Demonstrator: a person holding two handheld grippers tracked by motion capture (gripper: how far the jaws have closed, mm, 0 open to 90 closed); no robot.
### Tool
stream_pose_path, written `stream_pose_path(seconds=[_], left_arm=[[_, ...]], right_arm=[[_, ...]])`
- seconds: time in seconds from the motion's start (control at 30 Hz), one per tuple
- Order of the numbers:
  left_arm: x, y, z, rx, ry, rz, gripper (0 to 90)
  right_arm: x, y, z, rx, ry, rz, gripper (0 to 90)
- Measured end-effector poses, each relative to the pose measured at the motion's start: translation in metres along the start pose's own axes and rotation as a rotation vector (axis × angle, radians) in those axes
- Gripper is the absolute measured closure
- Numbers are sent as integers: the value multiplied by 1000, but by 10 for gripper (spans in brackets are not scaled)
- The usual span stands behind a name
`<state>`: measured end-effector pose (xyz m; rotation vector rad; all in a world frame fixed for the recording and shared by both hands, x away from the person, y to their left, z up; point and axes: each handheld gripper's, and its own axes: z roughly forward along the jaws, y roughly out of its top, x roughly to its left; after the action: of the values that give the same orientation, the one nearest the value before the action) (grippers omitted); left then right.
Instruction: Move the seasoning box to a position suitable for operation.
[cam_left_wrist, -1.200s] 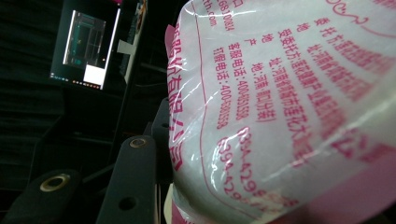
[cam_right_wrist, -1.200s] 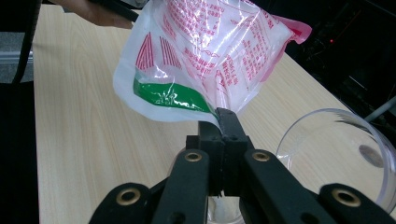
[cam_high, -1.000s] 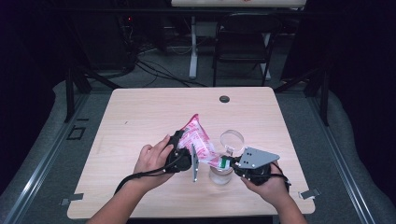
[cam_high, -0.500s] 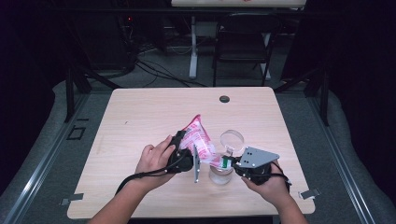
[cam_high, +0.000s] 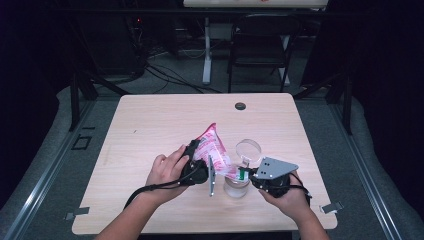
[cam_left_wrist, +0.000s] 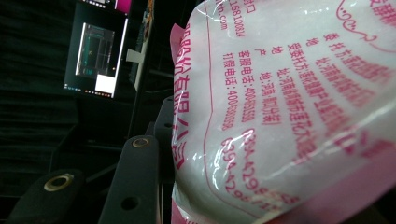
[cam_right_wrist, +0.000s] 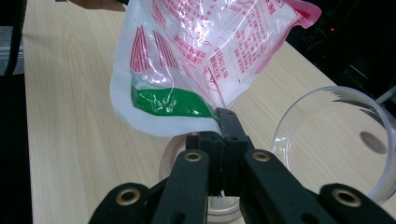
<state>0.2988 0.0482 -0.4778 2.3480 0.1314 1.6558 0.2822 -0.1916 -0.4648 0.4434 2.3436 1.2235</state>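
**Soft pouch held at both ends over a clear jar**

Evidently, a pink-and-white printed pouch (cam_high: 214, 150) is being held tilted above the near middle of the table (cam_high: 150, 125), between the two grippers. The left gripper (cam_high: 200, 167) is seen clamped around the pouch's body, its jaws part-way closed on the bulging film, while the right gripper (cam_right_wrist: 223, 140) is pressed together on the pouch's lower corner, beside the green band.

The pouch is judged light, limp and slippery: the glossy film (cam_left_wrist: 280, 116) is creased, and white granular contents can be made out through it. A firm hold is best taken on the flat sealed edges or corners, since the filled middle would give and slide under the pads. A tear or sudden spill is thought possible if the corner is pulled hard.

In the high view, a clear jar (cam_high: 236, 186) is found directly below the pinched corner, with a round transparent lid (cam_high: 248, 148) at about one o'clock from it. From the right gripper view, the corner grip and the jar's rim (cam_right_wrist: 170, 151) beneath are made plain; from the left gripper view, the fine print on the film is shown close up.
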Motion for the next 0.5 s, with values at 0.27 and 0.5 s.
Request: stream_pose_path(seconds=[0.27,0.5], left_arm=[[0,1,0,-1,6,10,624],[0,3,-1,-4,15,22,626]], right_arm=[[-1,-2,1,3,-2,6,900],[-2,-2,1,6,0,7,900]])
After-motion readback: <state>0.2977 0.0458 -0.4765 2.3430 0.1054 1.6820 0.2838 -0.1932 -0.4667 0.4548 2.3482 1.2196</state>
